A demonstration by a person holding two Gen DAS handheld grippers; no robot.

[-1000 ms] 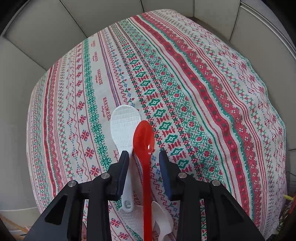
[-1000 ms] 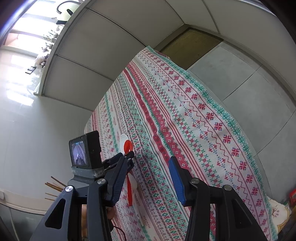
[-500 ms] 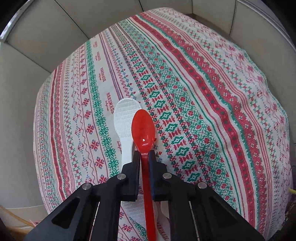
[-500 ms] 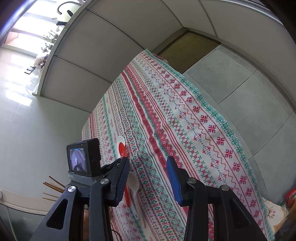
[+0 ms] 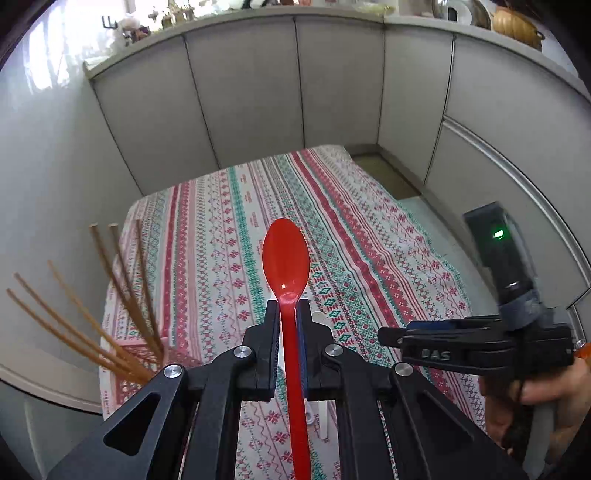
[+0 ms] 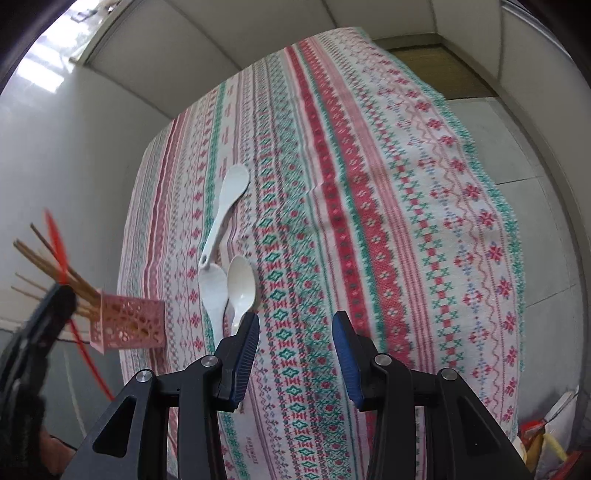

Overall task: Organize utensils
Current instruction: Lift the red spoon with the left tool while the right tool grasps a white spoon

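Lifted clear of the patterned tablecloth (image 5: 221,236) since the earlier frame, the red plastic spoon (image 5: 286,258) sits clamped in the left gripper (image 5: 287,314), frame centre. Next: carry to the pink lattice holder (image 6: 129,325) (lower left). Right gripper (image 6: 295,332) empty, jaws apart.

My left gripper (image 5: 287,325) hides most of the white spoons (image 5: 320,325) under it. The red spoon (image 5: 286,266) runs off the near edge, so I can't see its end. In the right view it is only a red blur (image 6: 55,236) on the left. The pink holder (image 5: 138,365) is blurry and partly hidden, and the things on the far shelf (image 5: 229,11) are too small to tell.
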